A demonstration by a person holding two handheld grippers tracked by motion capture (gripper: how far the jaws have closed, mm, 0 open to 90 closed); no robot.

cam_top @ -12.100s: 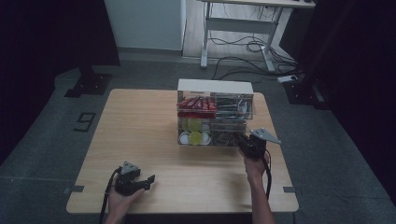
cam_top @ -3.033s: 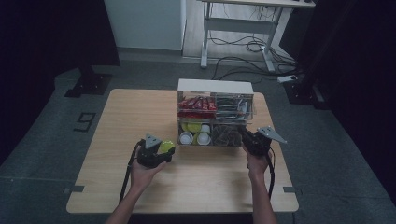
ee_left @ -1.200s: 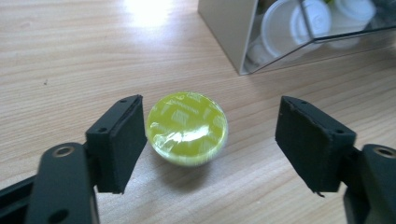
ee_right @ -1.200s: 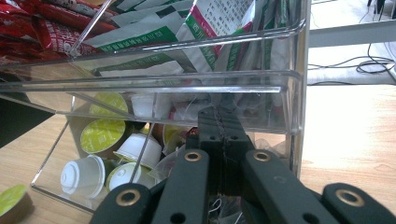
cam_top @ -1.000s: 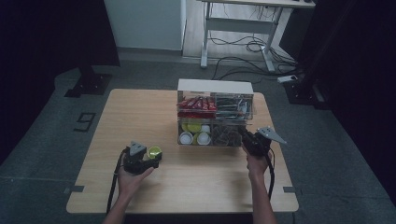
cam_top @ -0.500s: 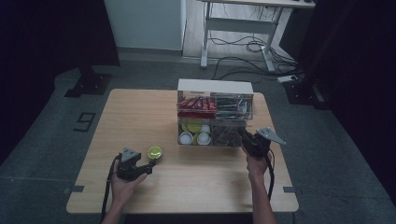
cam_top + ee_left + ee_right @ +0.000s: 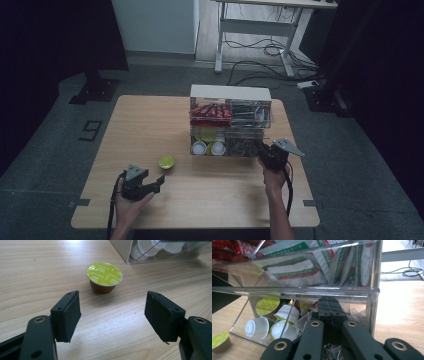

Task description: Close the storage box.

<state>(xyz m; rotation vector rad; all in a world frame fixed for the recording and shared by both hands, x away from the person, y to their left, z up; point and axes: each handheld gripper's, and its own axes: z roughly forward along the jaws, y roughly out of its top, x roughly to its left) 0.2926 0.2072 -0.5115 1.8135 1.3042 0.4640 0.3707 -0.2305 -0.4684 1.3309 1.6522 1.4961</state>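
Since a second ago, the left gripper has drawn back nearer, leaving the green-lidded capsule on the tabletop, left of the clear organizer. Left gripper view: jaws wide, empty (capsule delivered). Right gripper view: the right gripper is closed at the organizer's front, its hold unclear; more capsules remain inside.

The high view looks forward and down on the whole table from above the person's side. The left gripper view sits low and close, facing the green capsule. The right gripper view looks closely into the clear organiser; all three views share its near-left corner.
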